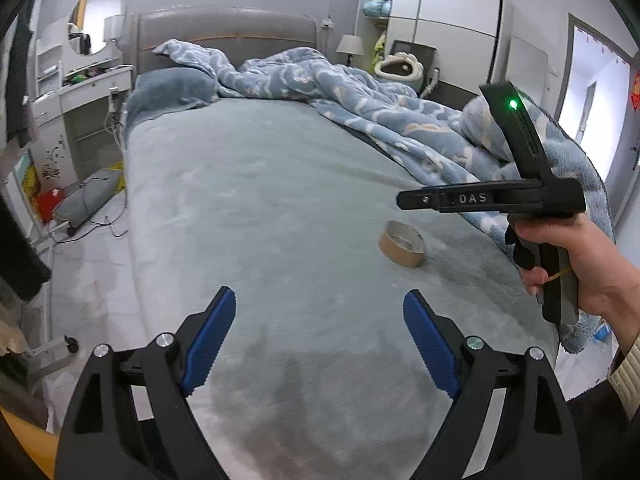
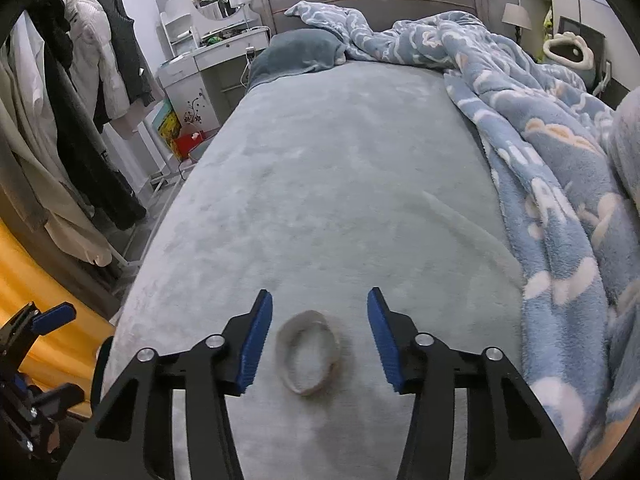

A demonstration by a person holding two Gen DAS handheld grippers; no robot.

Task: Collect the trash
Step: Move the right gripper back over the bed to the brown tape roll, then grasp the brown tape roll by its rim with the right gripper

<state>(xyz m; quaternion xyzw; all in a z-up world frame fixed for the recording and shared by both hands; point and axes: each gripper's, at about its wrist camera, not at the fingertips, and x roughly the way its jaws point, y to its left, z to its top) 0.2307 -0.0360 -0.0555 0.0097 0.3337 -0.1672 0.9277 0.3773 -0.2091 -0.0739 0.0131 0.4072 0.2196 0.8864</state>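
Observation:
A used-up brown tape roll (image 1: 402, 243) lies on the grey bed sheet (image 1: 260, 200), near the bed's right side. In the right wrist view the roll (image 2: 307, 352) lies on the sheet between and just below my right gripper's (image 2: 320, 312) open blue fingertips, and looks blurred. The right gripper also shows in the left wrist view (image 1: 404, 199), held in a hand above the roll. My left gripper (image 1: 319, 312) is open and empty over the bed's near end, left of the roll.
A blue cloud-patterned blanket (image 1: 380, 108) is bunched along the bed's right side, close to the roll. A grey pillow (image 1: 172, 88) lies at the headboard. A dressing table (image 1: 80, 80), cables and boxes stand left of the bed. Clothes (image 2: 80, 100) hang at the left.

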